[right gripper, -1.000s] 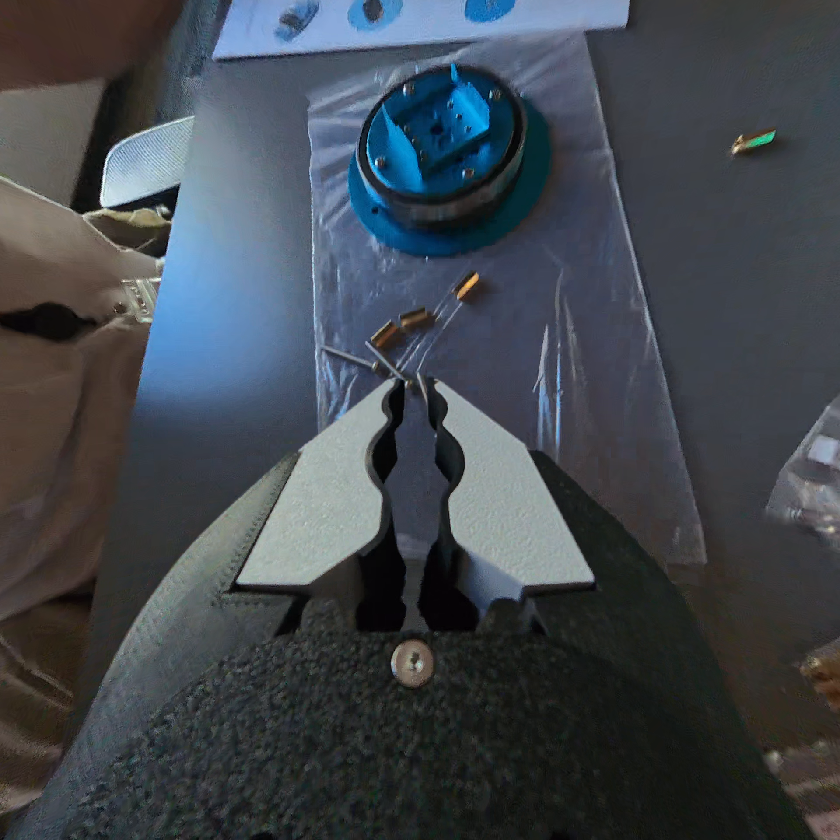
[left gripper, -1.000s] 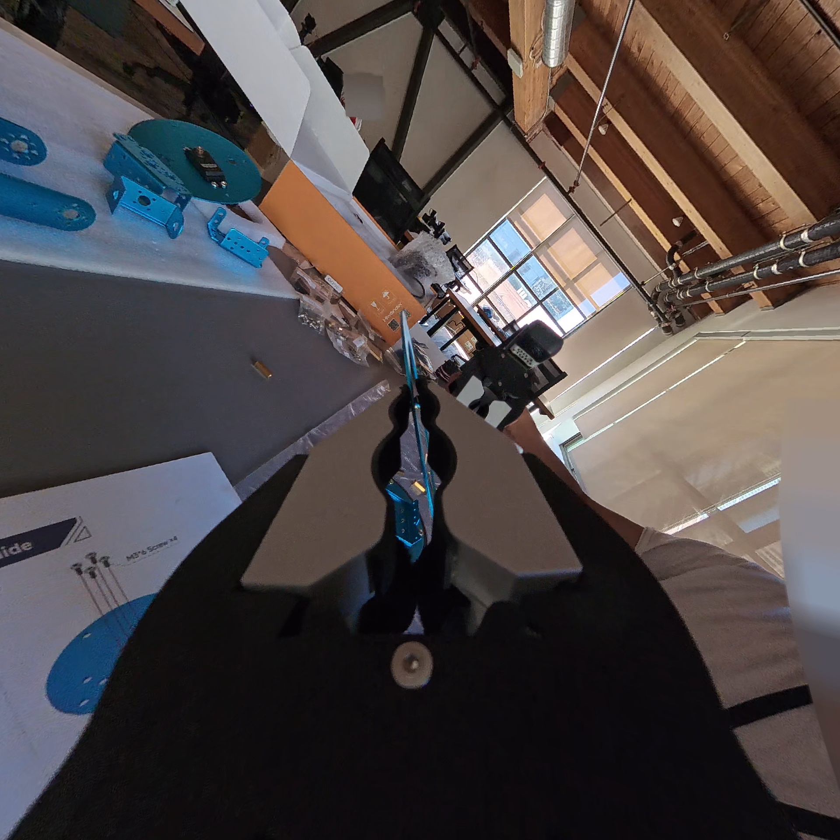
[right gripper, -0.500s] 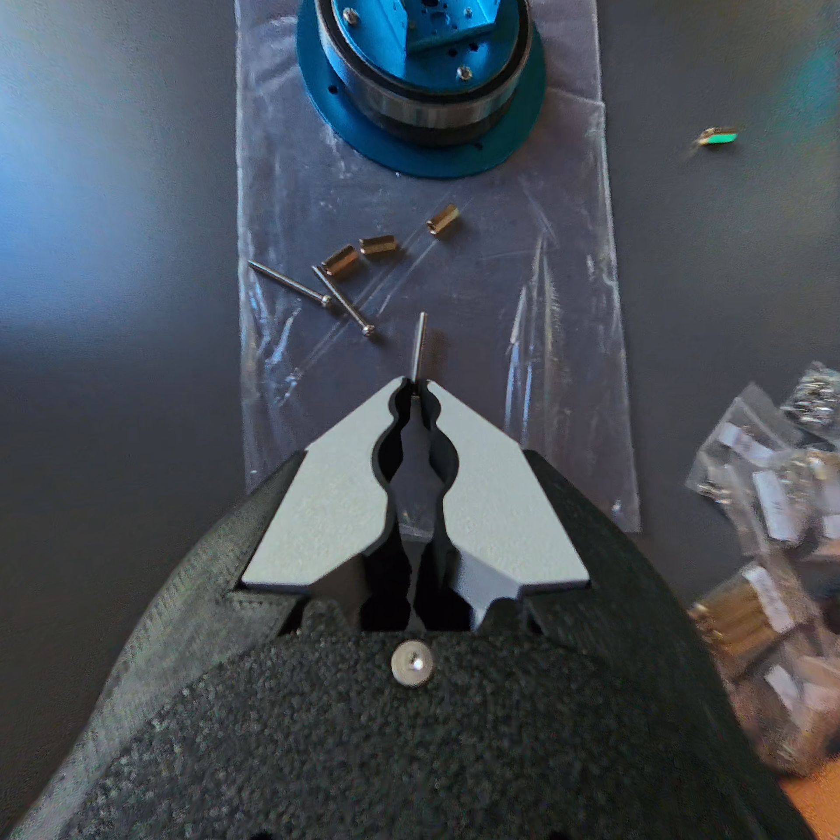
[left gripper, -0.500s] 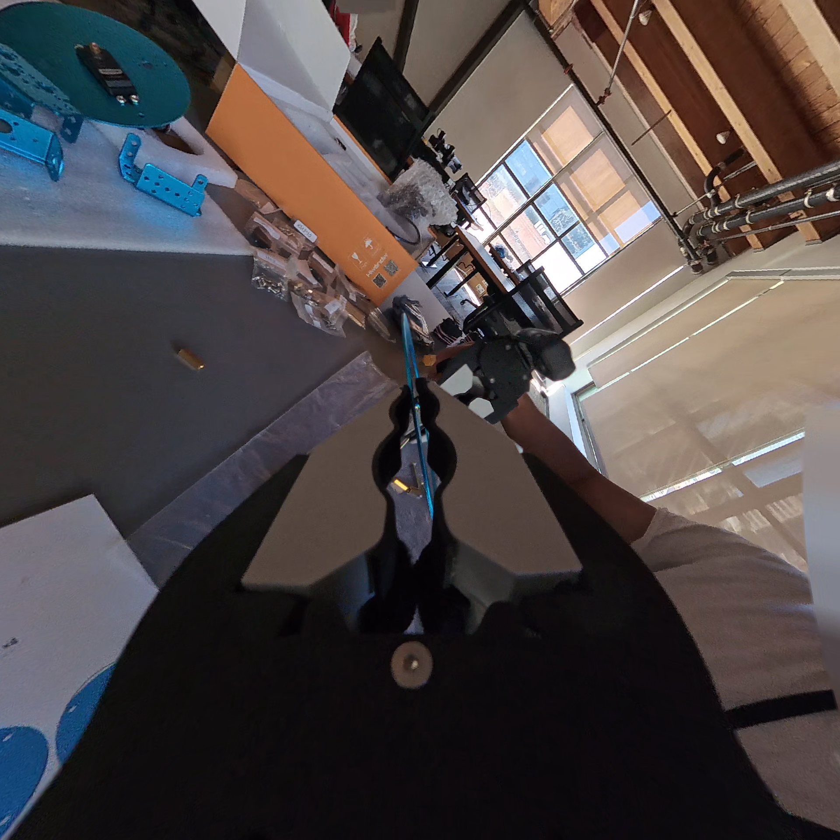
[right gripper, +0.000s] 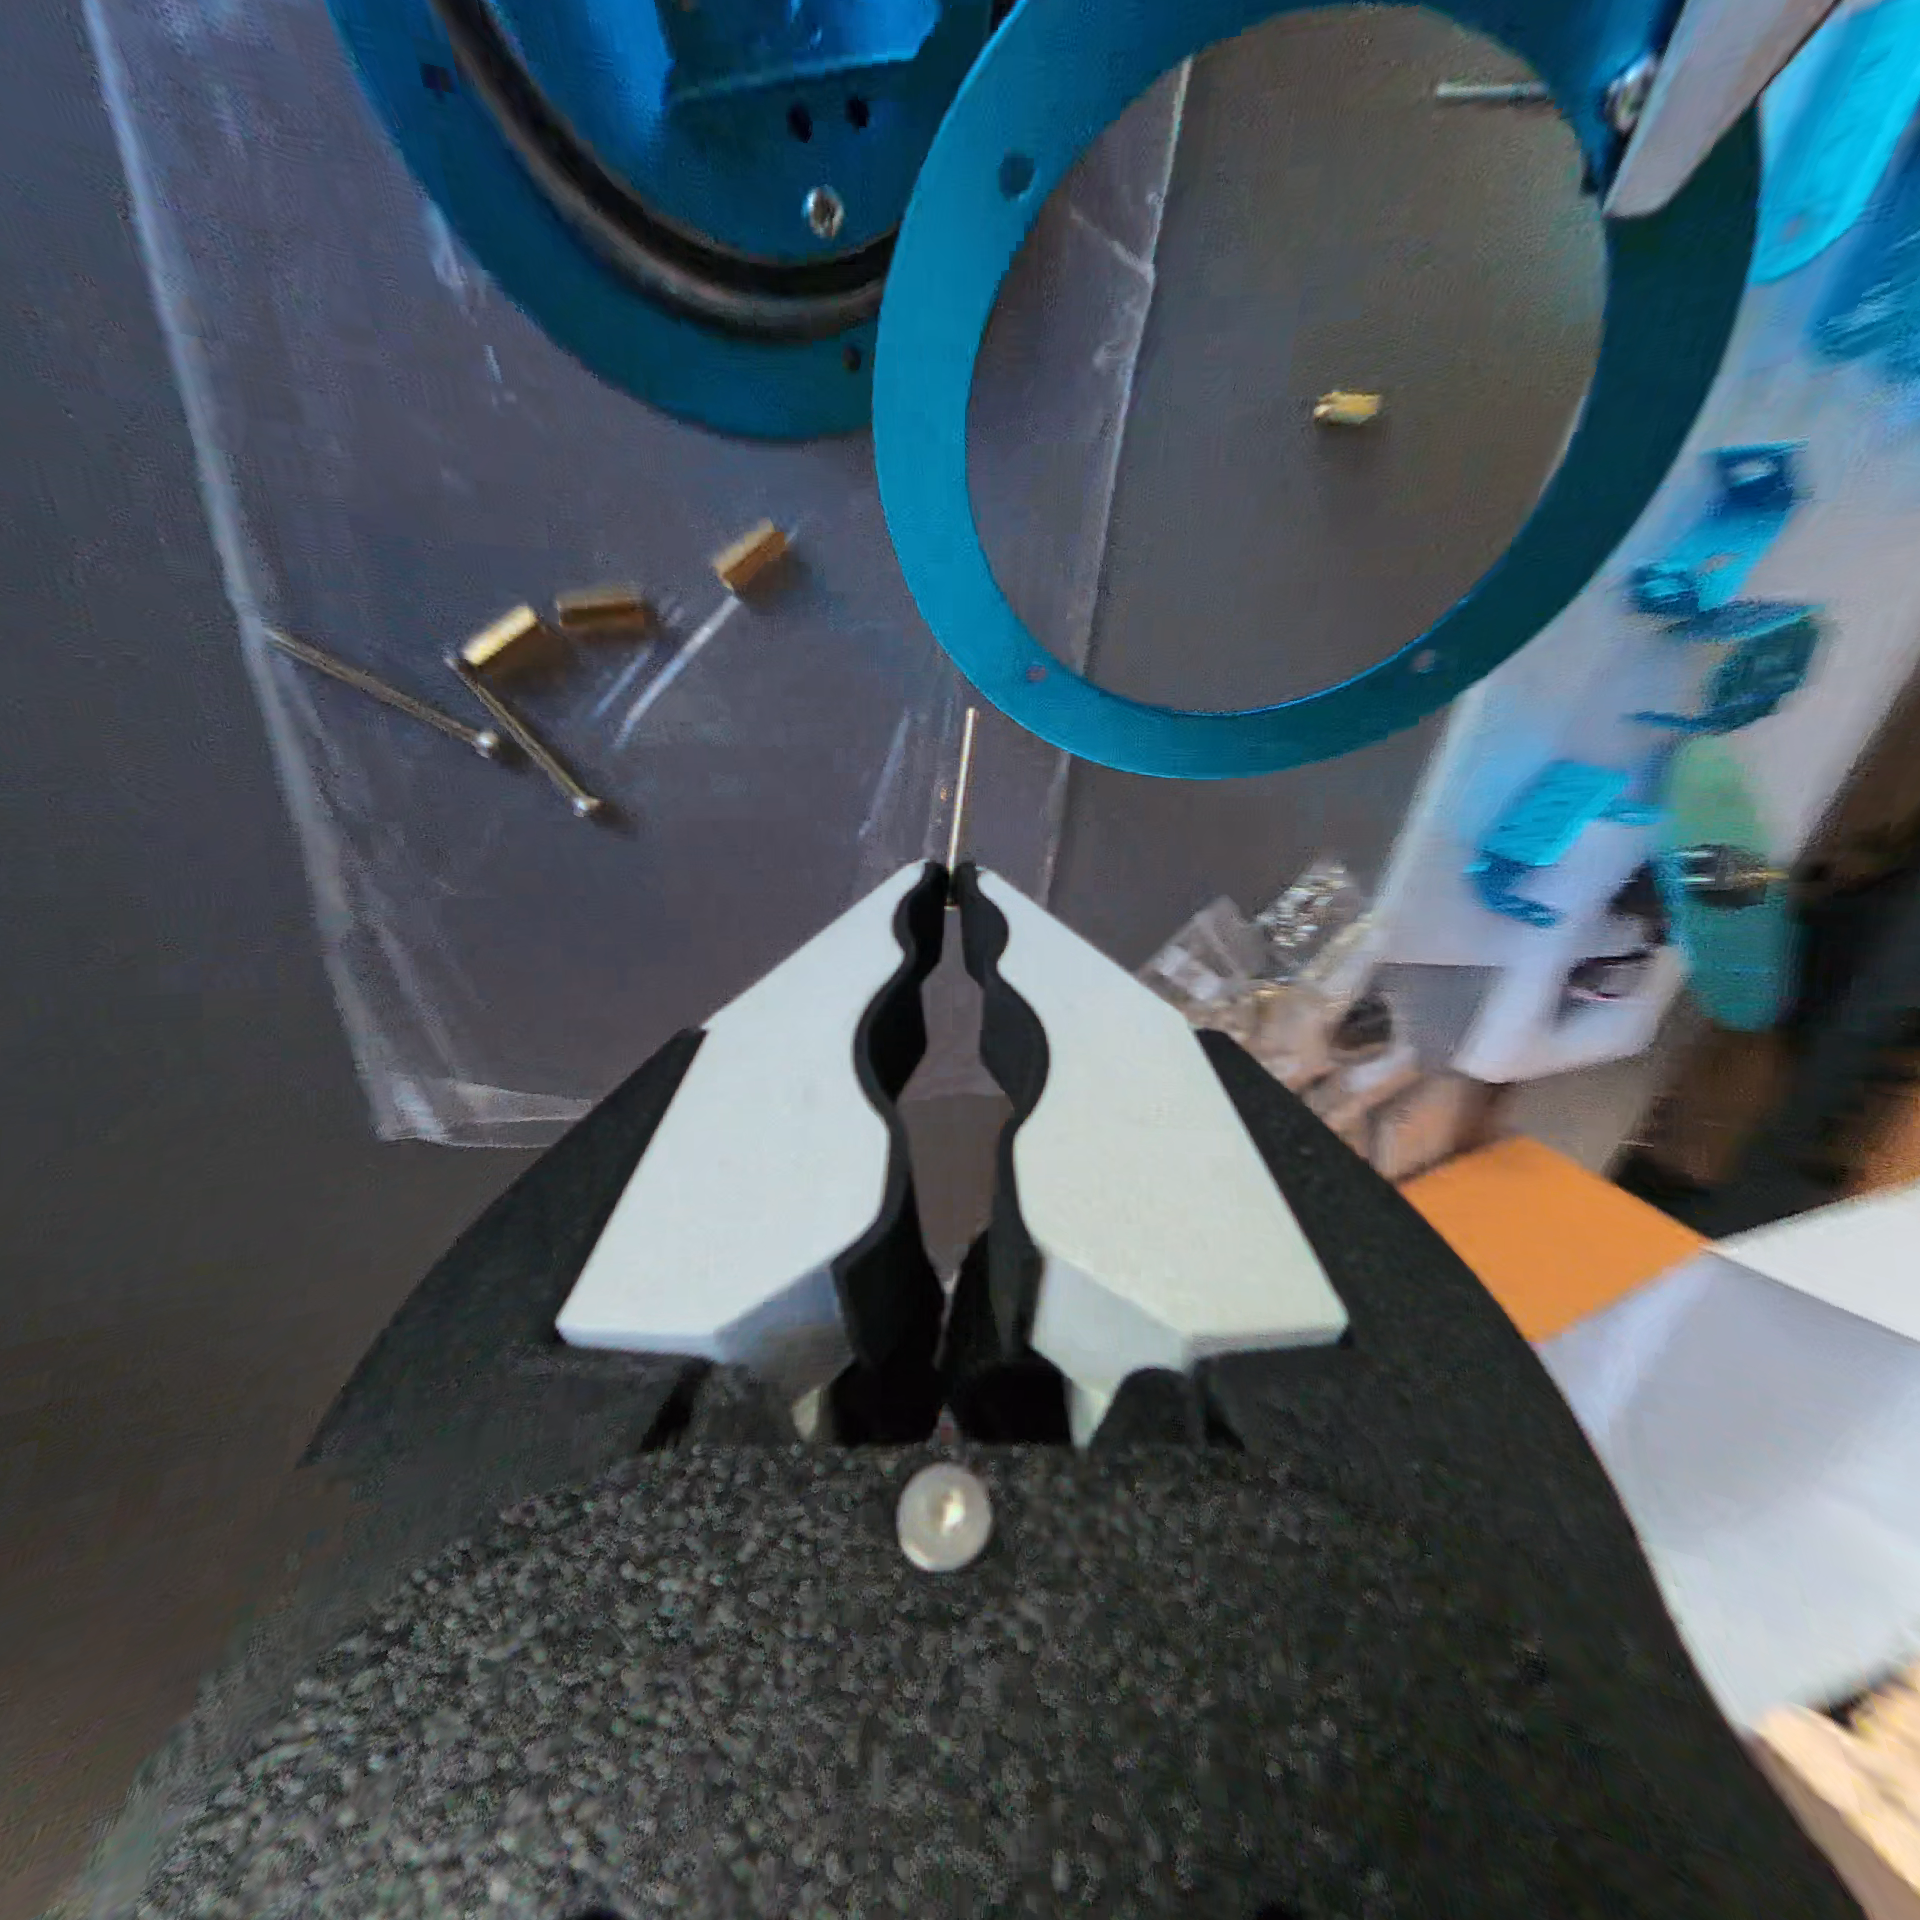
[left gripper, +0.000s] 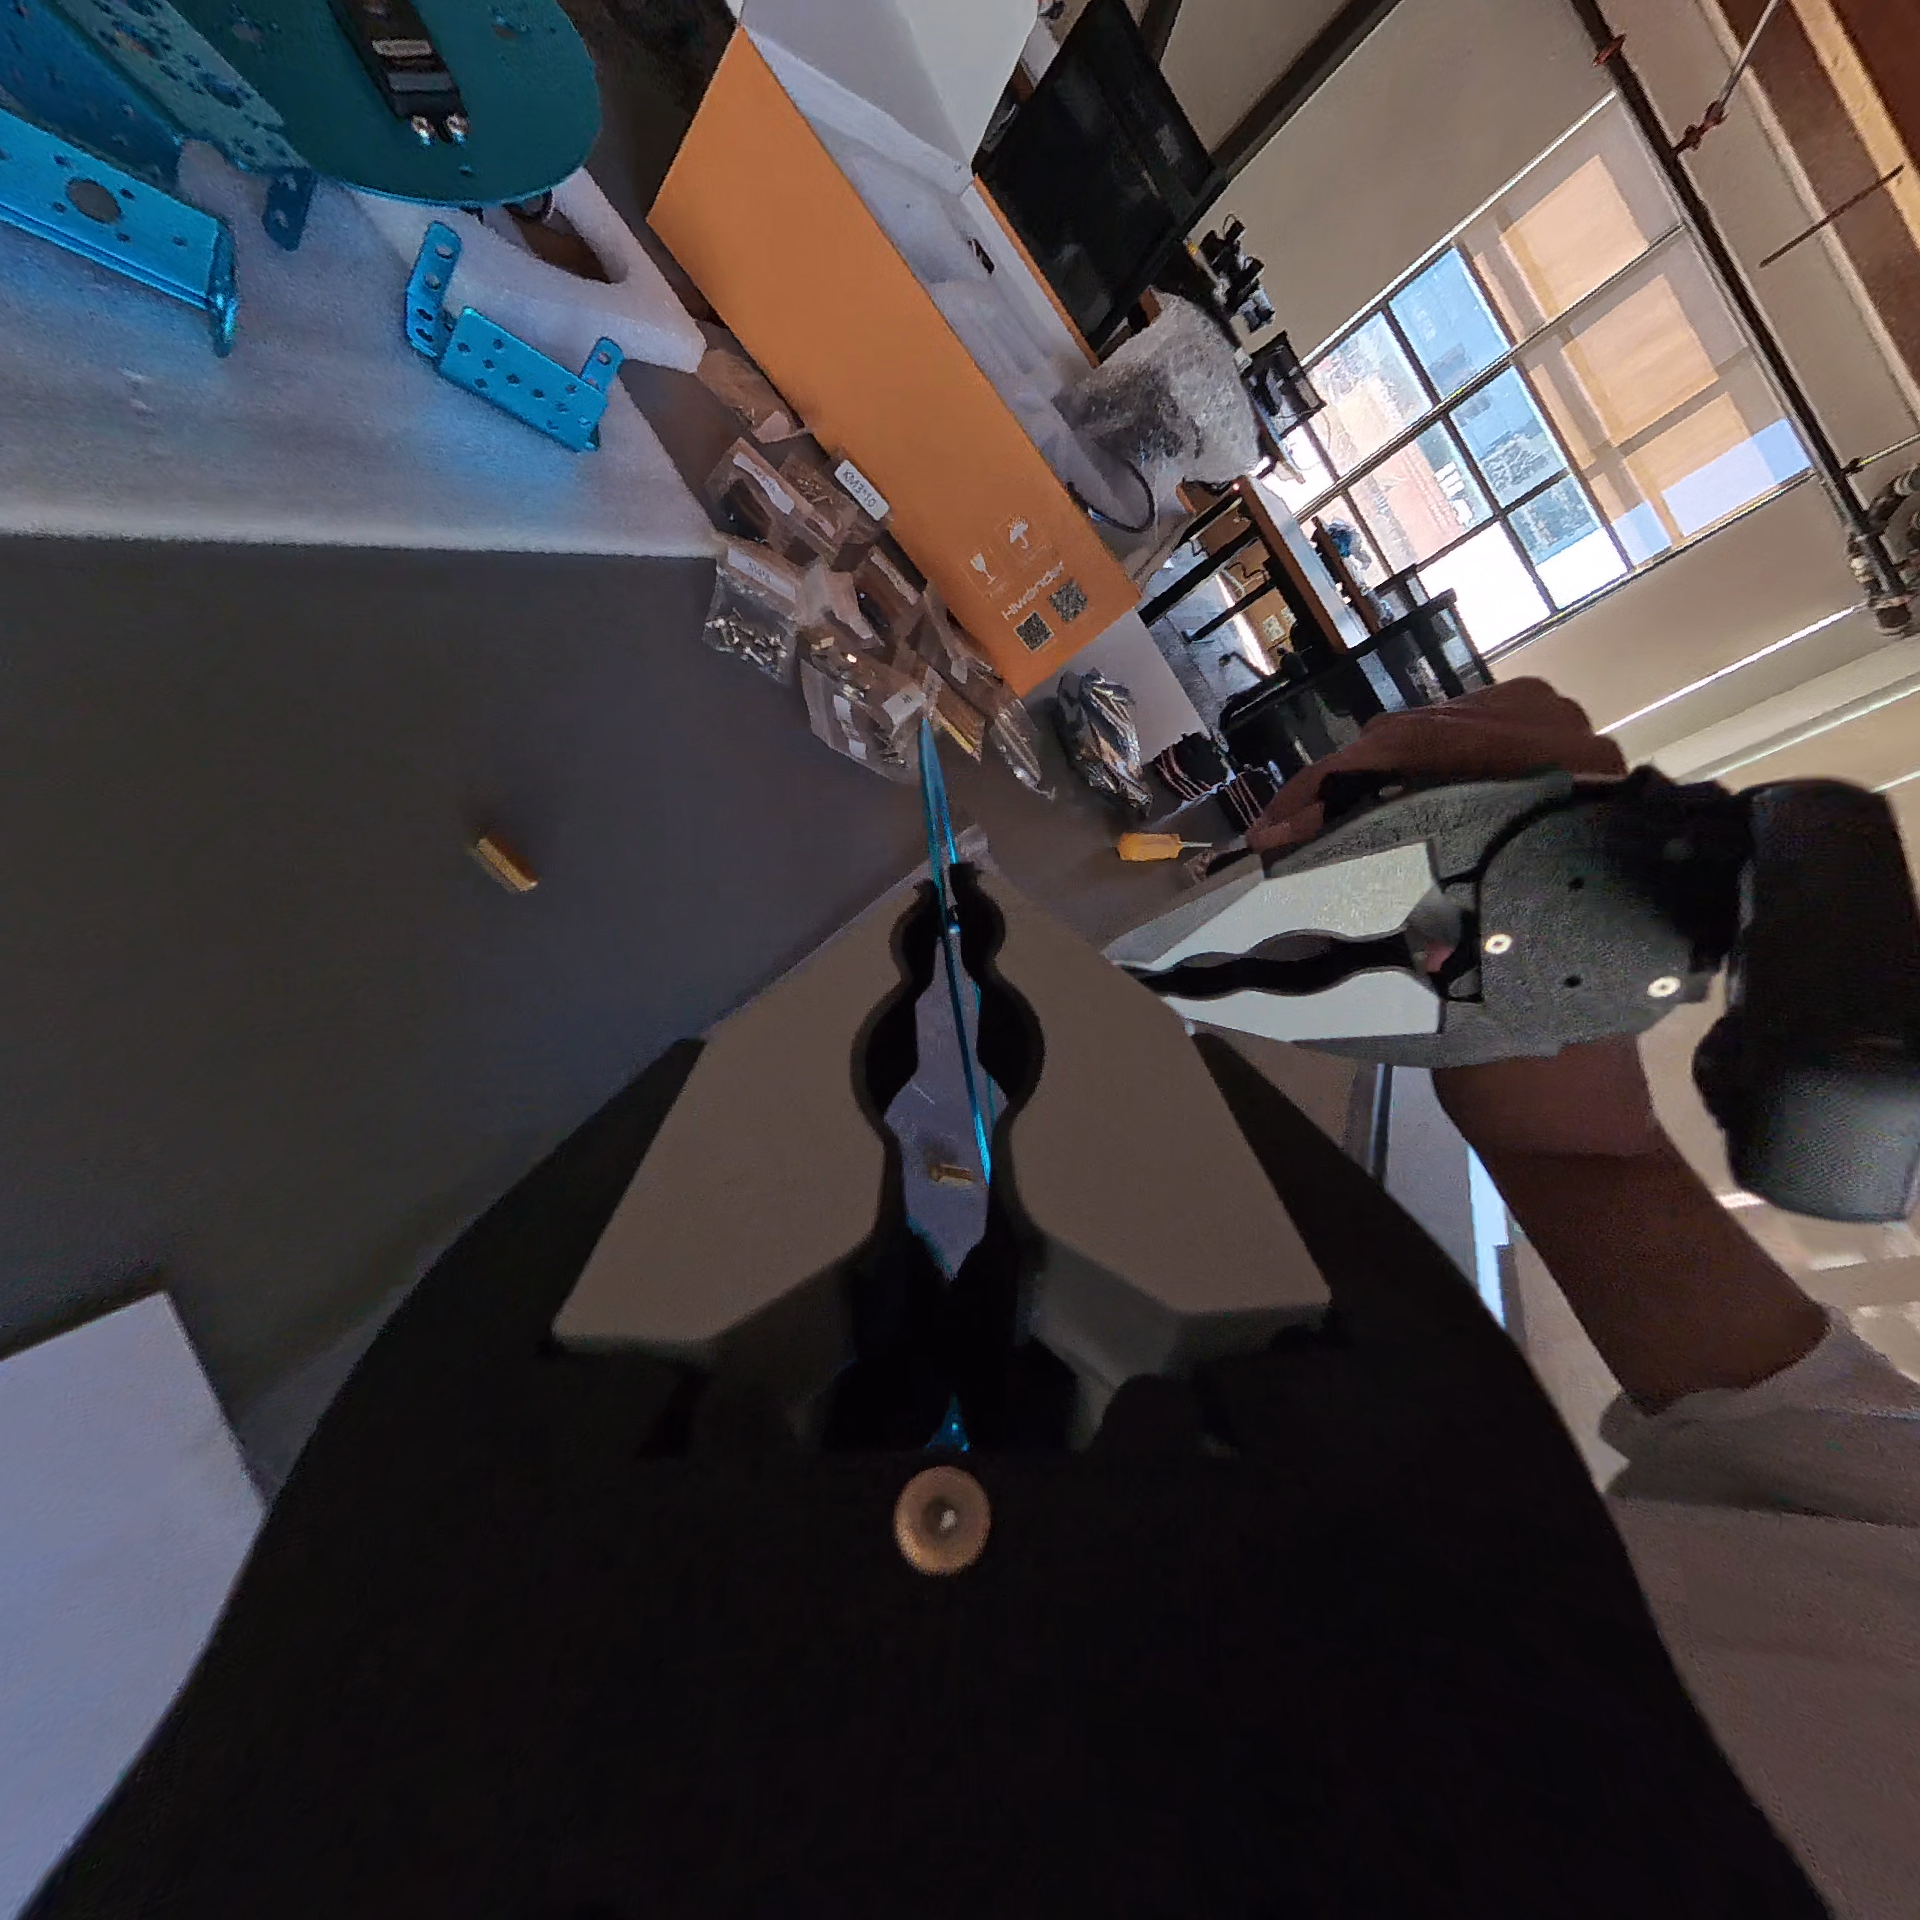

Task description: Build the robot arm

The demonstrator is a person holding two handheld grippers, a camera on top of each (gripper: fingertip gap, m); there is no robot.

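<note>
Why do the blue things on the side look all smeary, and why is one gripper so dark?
Right wrist view: the blue brackets at the right edge are smeared by blur, while the thin screw in the right gripper stays sharp. Left wrist view: bright windows behind leave the left gripper in shadow, and the wide lens bends the room's lines.

A dark grey table [left gripper: 260,831] fills nine o'clock. At twelve stands an orange box [left gripper: 883,343]; at one, a black monitor [left gripper: 1091,145] against a pale wall [left gripper: 1351,135]. Gridded windows [left gripper: 1538,436] glow at two o'clock beside desks [left gripper: 1278,582].
</note>
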